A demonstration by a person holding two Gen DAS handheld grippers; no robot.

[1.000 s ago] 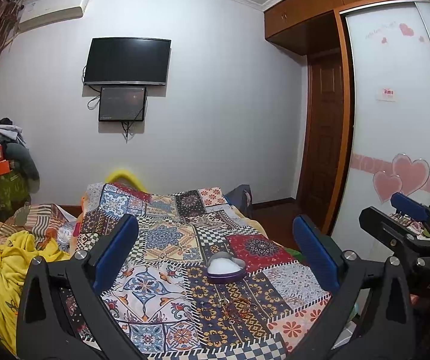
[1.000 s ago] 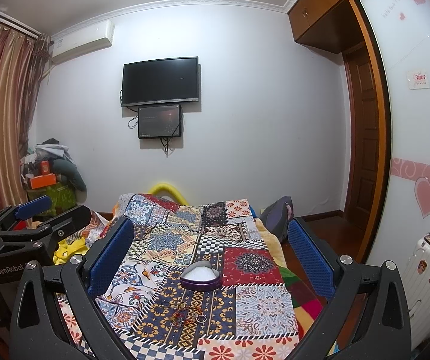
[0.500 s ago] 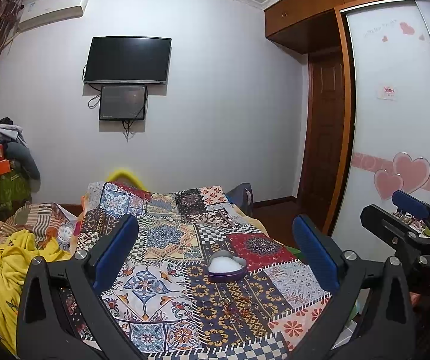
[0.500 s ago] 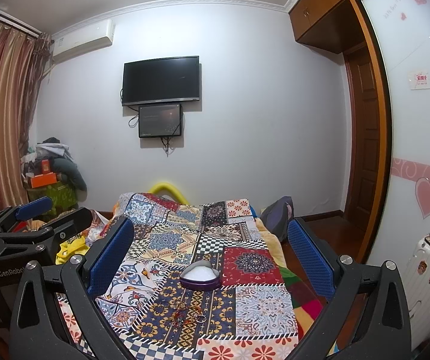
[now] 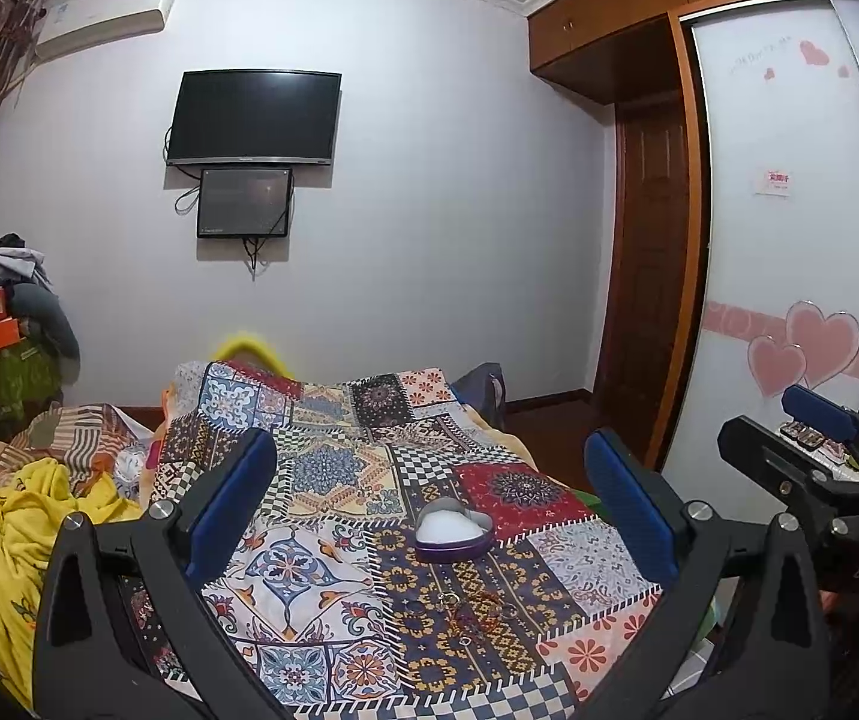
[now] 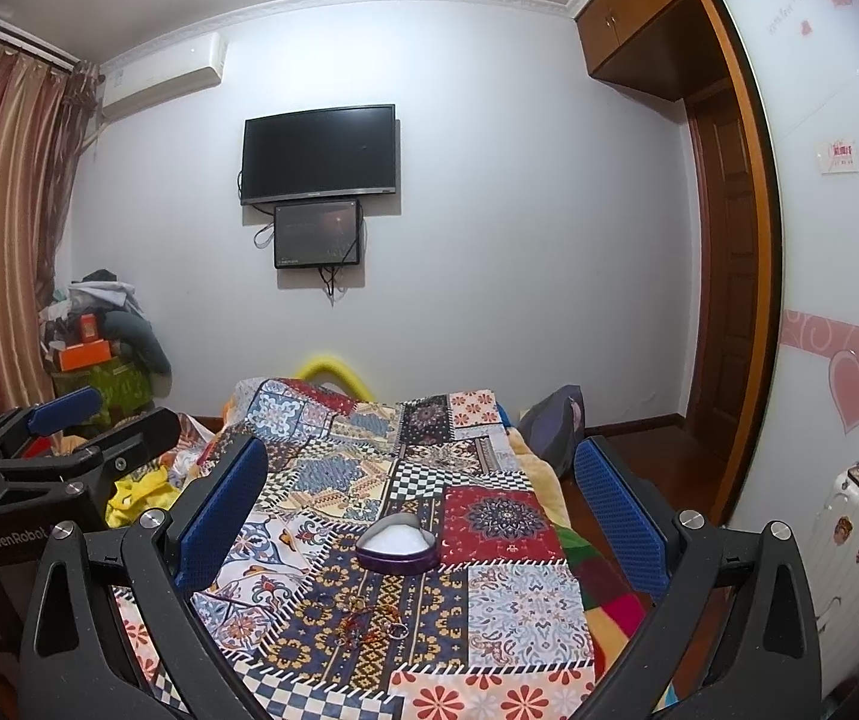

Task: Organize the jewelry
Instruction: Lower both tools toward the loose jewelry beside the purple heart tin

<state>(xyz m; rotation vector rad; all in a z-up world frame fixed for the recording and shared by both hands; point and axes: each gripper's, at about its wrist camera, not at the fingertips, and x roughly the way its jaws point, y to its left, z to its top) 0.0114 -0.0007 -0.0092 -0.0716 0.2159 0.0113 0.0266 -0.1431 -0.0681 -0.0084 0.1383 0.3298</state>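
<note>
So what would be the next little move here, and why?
Probably lower the right tool toward the small rings and chains lying loose on the quilt. Both tools are open and empty, and the heart-shaped box just behind them sits open.

Both wrist views forward over shared patchwork bed (image 5: 333,480).

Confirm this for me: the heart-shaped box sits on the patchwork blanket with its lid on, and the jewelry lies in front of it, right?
Not quite. The heart-shaped box is open, no lid, showing its white lining in both wrist views. It does sit on the patchwork blanket, with the jewelry in front.
</note>
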